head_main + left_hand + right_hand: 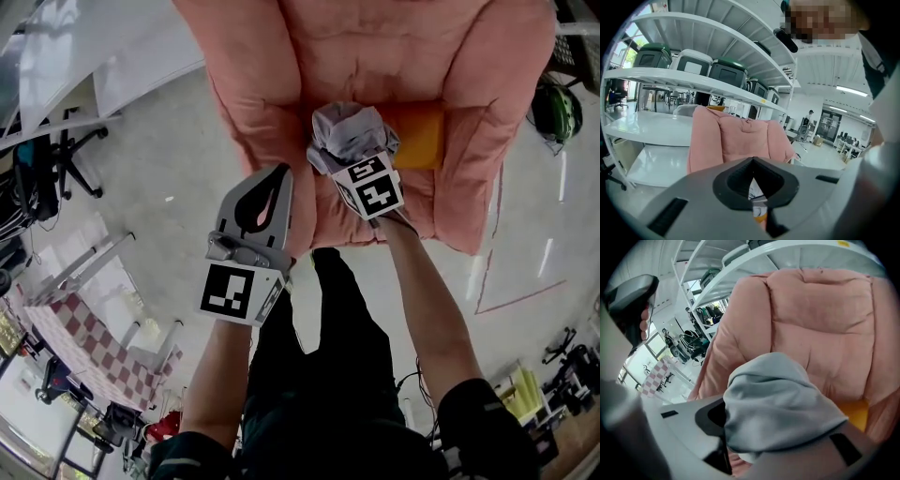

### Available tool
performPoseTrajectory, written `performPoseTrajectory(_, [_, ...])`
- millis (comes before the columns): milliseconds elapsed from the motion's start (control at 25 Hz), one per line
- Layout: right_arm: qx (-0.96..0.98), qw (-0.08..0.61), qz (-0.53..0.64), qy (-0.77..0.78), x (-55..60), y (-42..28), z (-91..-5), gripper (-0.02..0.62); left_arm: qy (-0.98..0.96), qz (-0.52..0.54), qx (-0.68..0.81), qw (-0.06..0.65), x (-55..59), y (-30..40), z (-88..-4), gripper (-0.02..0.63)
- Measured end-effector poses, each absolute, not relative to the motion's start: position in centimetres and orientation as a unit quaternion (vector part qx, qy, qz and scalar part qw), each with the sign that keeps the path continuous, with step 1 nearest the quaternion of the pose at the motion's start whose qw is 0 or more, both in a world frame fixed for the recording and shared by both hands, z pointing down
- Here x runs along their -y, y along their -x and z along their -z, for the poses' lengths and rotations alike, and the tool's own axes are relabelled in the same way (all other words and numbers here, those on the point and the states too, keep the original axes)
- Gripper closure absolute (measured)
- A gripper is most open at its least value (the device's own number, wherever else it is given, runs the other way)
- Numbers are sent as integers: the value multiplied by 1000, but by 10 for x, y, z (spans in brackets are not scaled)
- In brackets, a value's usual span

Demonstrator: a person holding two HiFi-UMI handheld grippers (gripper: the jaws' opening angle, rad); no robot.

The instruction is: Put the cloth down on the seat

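Scanning from the left: left gripper (277,183) hangs off the near arm of the armchair (253,84). Its jaws are together, with nothing between them, so it plays no part here.

Centre: right gripper (773,441) is tipped down over the seat (412,206). Its jaws stand parted. The cloth (354,129) is bunched between them and slumped over one jaw, not yet lying on the seat. The hold looks loose, not a pinch.

Right: orange pad (419,136) lies on the seat, just beside the cloth.

Risks, as I judge them:
- A fold draped on the jaw may cling, so pulling back could drag the cloth off the seat again.
- If let go while still clear of the cushion, the bundle could roll toward the front edge and onto the floor.
- It may land half on the orange pad and sit unevenly.

Materials:
- Grippers: hard grey plastic with dark inner pads. A black-and-white marker cube (372,187) sits on the right one.
- Cloth: pale grey, matte and soft, in a rounded lump with a few broad folds.
- Armchair: pink plush, with puffy stitched panels and fat rounded arms.
- Pad: flat, rectangular, smooth-looking.
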State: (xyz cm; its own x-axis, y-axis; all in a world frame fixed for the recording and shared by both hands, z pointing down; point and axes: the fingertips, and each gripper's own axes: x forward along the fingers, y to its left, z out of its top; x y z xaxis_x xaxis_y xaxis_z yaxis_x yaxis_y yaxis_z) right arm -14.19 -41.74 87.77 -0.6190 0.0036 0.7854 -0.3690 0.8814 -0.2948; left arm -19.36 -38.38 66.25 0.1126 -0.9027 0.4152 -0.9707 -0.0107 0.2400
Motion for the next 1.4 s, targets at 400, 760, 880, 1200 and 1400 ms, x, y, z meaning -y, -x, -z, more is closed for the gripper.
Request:
performPoseTrajectory(400, [834,468,-271,-108,417,110,-876,353,-711,-75,659,235,378,189,-654,600])
performPoseTrajectory(760, [851,406,-268,-199,426,67,-808,526,-719,-70,646,246,369,167,-634,600])
performPoseTrajectory(880, [857,383,-264,-219,425,61,-787,552,-723,-71,640,251,364,162,-628,600])
performPoseTrajectory(1200, [893,283,-239,-255,424,50,-692,577,-731,-67,628,257,358,147,-594,600])
performPoseTrajectory(1400, [906,235,-216,-278,397,45,-625,582,-731,-63,627,262,334,150,-563,600])
